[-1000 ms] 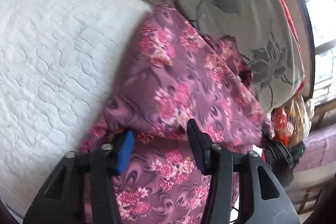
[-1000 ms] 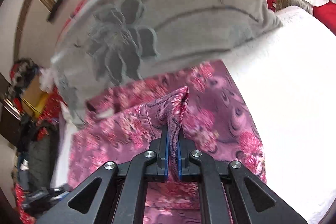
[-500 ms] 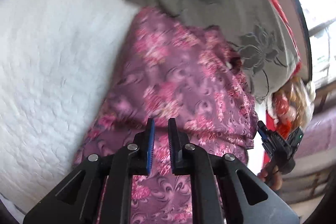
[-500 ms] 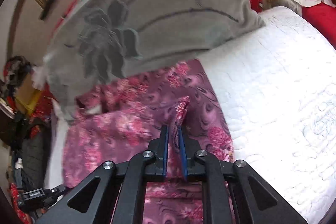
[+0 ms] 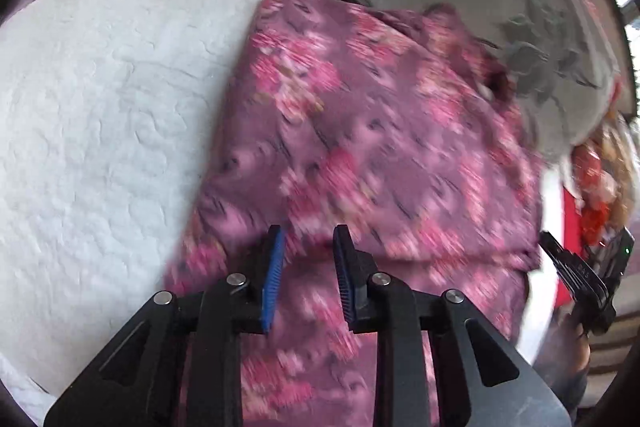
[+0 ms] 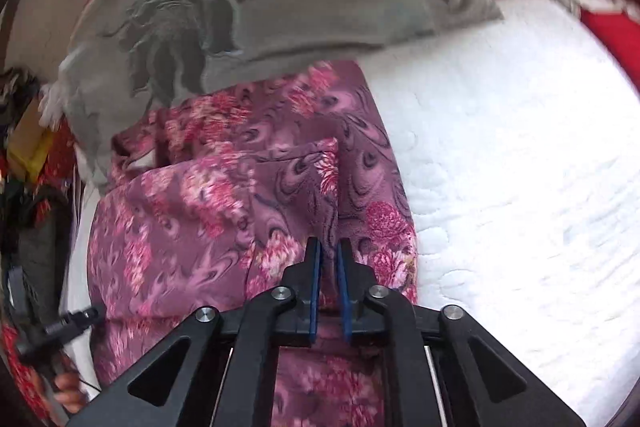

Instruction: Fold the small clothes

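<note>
Since a second ago, right gripper (image 6: 328, 259) laid down the purple floral cloth garment (image 5: 372, 131), fold still pinched between its fingers, while left gripper (image 5: 308, 267) reopened, empty, above it.

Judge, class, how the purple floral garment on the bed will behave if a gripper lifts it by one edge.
The purple floral garment is probably floppy: it lies in soft folds, and a ridge stands up where the right gripper pinches it. It likely drapes and unfolds if raised. It looks light and thin, so the white quilt may let it slide when pushed.
</note>
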Action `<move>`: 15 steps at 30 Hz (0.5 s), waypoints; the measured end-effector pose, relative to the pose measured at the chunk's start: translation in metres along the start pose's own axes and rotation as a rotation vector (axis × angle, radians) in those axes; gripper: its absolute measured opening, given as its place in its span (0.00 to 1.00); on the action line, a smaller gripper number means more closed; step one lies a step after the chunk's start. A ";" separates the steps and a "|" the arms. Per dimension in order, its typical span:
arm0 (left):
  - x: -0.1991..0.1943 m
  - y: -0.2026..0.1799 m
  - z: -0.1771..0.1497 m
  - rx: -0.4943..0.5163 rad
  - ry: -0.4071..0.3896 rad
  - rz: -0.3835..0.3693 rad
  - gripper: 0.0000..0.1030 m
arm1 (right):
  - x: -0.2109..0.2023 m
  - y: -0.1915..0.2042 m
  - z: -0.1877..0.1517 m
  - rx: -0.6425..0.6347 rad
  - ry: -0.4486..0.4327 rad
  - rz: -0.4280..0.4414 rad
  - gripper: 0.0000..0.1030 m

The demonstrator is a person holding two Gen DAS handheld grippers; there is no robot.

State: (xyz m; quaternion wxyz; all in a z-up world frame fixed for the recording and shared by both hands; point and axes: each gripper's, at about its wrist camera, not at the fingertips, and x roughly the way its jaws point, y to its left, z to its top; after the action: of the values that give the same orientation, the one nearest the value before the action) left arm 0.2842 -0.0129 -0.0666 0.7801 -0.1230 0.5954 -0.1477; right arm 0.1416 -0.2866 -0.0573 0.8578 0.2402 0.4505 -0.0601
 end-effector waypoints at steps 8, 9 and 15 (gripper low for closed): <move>0.009 -0.029 -0.074 0.135 0.047 0.061 0.38 | -0.008 0.017 -0.070 -0.252 0.242 0.003 0.21; 0.006 -0.035 -0.080 0.168 0.032 0.087 0.38 | 0.000 0.013 -0.083 -0.250 0.288 -0.035 0.18; 0.003 -0.040 -0.104 0.160 0.086 0.123 0.44 | -0.032 0.003 -0.117 -0.179 0.242 -0.003 0.19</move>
State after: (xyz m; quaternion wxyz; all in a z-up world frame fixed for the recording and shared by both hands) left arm 0.1807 -0.0526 -0.0820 0.7688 -0.0171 0.6209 -0.1519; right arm 0.0363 -0.2333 -0.0868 0.8152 0.1677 0.5543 0.0082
